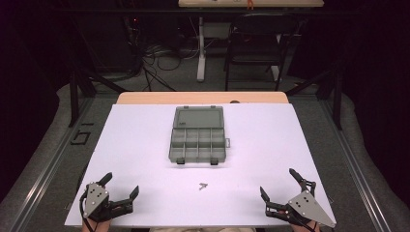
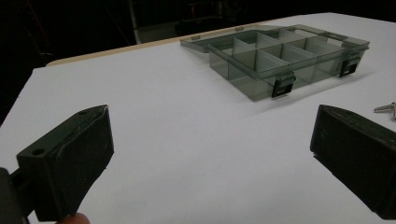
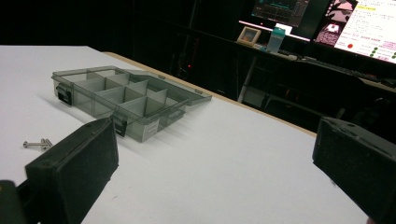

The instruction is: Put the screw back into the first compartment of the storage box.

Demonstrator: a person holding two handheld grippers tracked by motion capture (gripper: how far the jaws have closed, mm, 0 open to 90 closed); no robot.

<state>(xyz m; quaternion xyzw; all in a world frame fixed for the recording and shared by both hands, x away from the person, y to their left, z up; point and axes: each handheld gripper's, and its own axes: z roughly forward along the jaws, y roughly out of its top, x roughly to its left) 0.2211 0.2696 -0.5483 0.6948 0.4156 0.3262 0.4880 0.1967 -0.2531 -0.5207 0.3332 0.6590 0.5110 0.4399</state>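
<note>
Centrally in the high view, the open translucent grey plastic compartment box (image 1: 197, 140) sits on the white table (image 1: 270, 145), small metal screws (image 1: 203, 185) below it. Left gripper (image 1: 121, 185) and right gripper (image 1: 278, 183), at the bottom corners, stand wide, empty.

No text, label, brand or number can be read. In the right gripper view, two lit computer screens (image 3: 327, 23) stand at about one o'clock, beyond the far edge of the table; they carry pink and white panels with lines of writing, too small and blurred to make out. The translucent grey plastic compartment box (image 3: 126, 100) shows no legible marking.
</note>
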